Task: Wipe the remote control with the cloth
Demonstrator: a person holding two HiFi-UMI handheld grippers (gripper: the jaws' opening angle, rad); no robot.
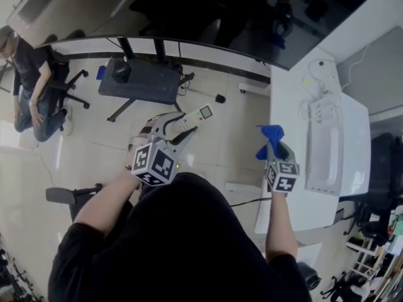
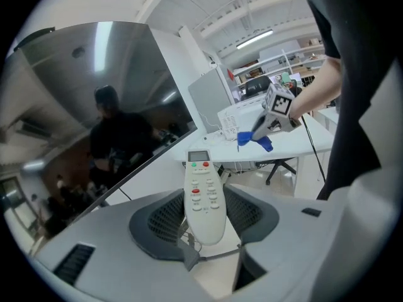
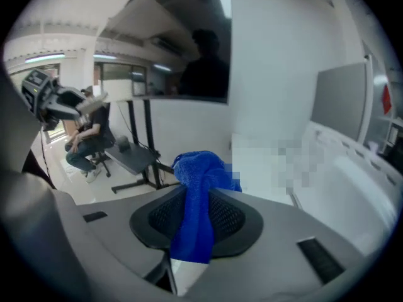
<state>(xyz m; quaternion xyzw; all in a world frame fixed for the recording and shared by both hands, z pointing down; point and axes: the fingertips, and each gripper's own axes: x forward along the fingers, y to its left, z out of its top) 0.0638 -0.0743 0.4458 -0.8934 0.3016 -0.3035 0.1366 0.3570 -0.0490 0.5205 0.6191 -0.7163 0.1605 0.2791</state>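
- The left gripper (image 1: 169,131) has its jaws clamped on the lower end of the remote control (image 1: 191,119). The remote sticks out toward 1 o'clock in the head view, button face up, held in mid-air.
- The right gripper (image 1: 278,153) is pinched on the cloth (image 1: 271,135), a bunched blue wad standing past its jaws toward 12 o'clock. It sits at 3 o'clock of the remote and well apart from it, by the edge of the white table (image 1: 289,106).
- The step in hand looks like bringing the two together; no wiping contact exists yet.
- To do it well, carry the wad toward 9 o'clock onto the button face and stroke along the remote's length.
- Only one end is gripped, so pressure at the free end would probably lever the remote loose; press lightly there.
- Roll the left gripper to present the sides and back.
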